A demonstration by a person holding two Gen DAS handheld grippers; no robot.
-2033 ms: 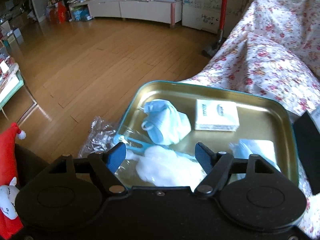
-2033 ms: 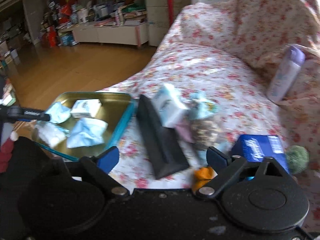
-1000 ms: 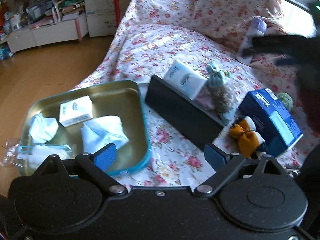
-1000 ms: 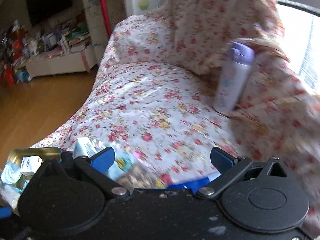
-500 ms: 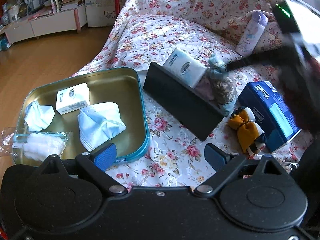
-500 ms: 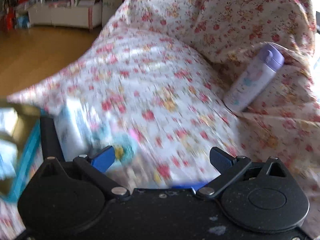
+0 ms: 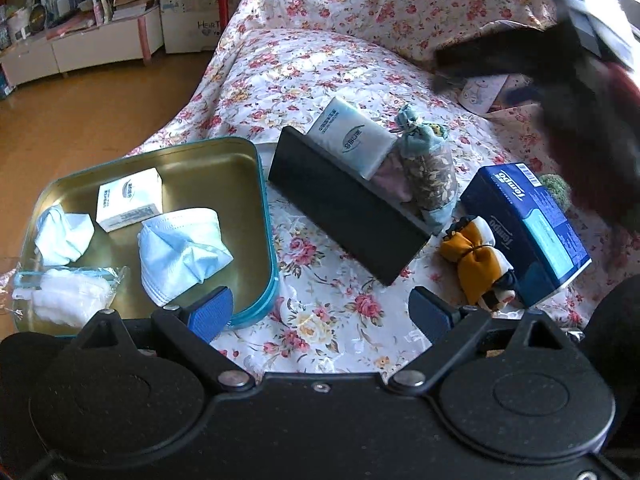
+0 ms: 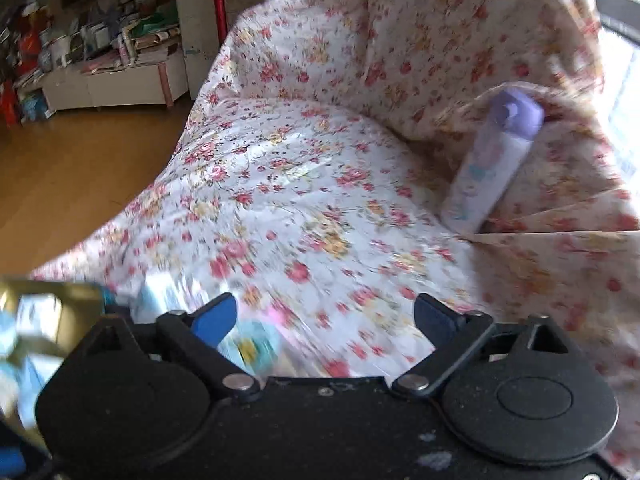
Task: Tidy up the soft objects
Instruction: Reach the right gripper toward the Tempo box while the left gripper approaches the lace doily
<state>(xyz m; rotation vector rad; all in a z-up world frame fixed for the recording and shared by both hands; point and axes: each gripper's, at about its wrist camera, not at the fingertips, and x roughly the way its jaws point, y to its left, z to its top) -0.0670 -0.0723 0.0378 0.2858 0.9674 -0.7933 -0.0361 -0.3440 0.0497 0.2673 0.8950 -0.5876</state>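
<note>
Sofa cover, floral cotton, draped over seat and backrest [image 7: 340, 60]; bears everything below.
Tin tray, gold inside, teal rim [image 7: 264, 200]; at near left edge of seat. Holds crumpled pale-blue face mask [image 7: 180, 248], white tissue packet [image 7: 128, 200], small blue wad [image 7: 64, 232], clear bag of white cotton [image 7: 68, 292].
Black rectangular stand, tilted [image 7: 344, 204]; just beside tray, propping a pale-blue tissue pack [image 7: 352, 140] and a mesh sachet of dried bits with teal tie [image 7: 428, 168].
Blue cardboard tissue box [image 7: 528, 224]; right of stand.
Mustard-and-white plush toy [image 7: 476, 260]; touching the box's near side.
Lilac-capped bottle [image 8: 492, 160]; leaning in the backrest crease, well apart.
Left gripper [image 7: 320, 312]; jaws spread, nothing between, hanging above bare cover.
Right gripper [image 8: 324, 316]; jaws closing, nothing gripped, pads clear of cloth.

Handling advice: probably next, a soft piece off the stand. Lower over the sachet's waist, pinch gently, lift straight so the stand stays put.

Obscured: right gripper in left view only a dark blur; near items in right view smeared, unidentifiable; green fuzzy object behind box mostly hidden.
</note>
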